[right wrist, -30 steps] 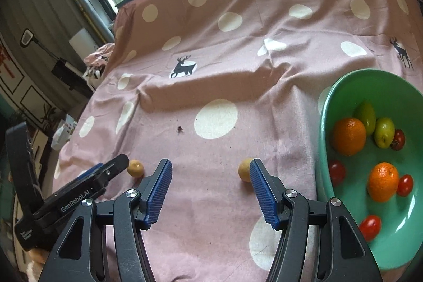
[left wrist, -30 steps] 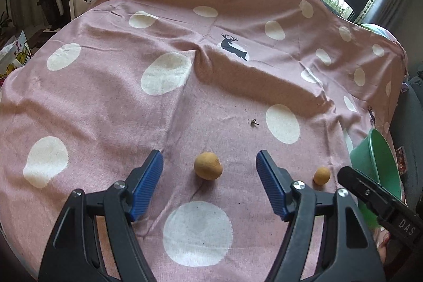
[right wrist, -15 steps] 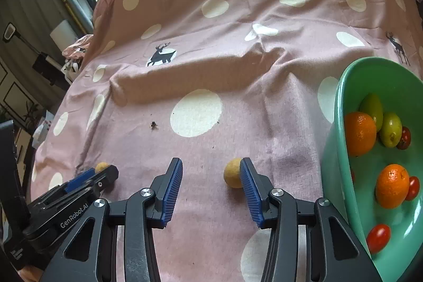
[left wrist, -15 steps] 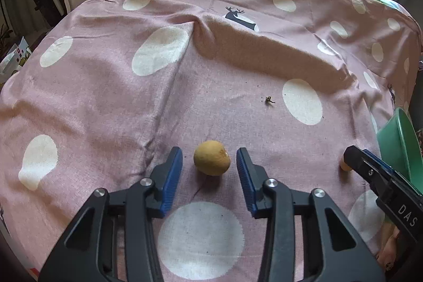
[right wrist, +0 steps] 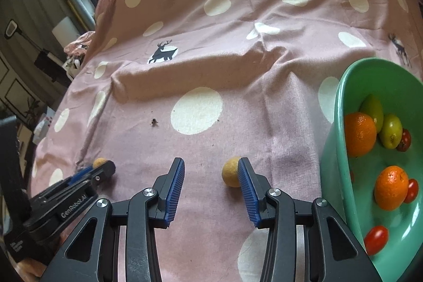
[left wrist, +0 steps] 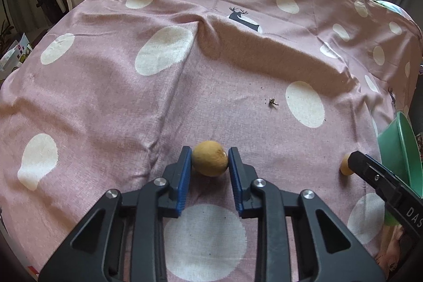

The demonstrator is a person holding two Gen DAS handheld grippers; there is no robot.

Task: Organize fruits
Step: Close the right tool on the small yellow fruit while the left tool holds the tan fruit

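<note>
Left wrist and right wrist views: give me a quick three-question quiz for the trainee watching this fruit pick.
1. True or false: the left tool is shut on a small yellow fruit.
2. In the right wrist view, the other yellow fruit at the right tool touches: A both pads, B only the pad nearer the green bowl, C neither pad.
3. How many oranges lie in the green bowl?

Key: 1 true, its jaws have just been closing onto it. 2 B, those jaws have just been closing too, with the fruit between them but not yet gripped. 3 two.
</note>
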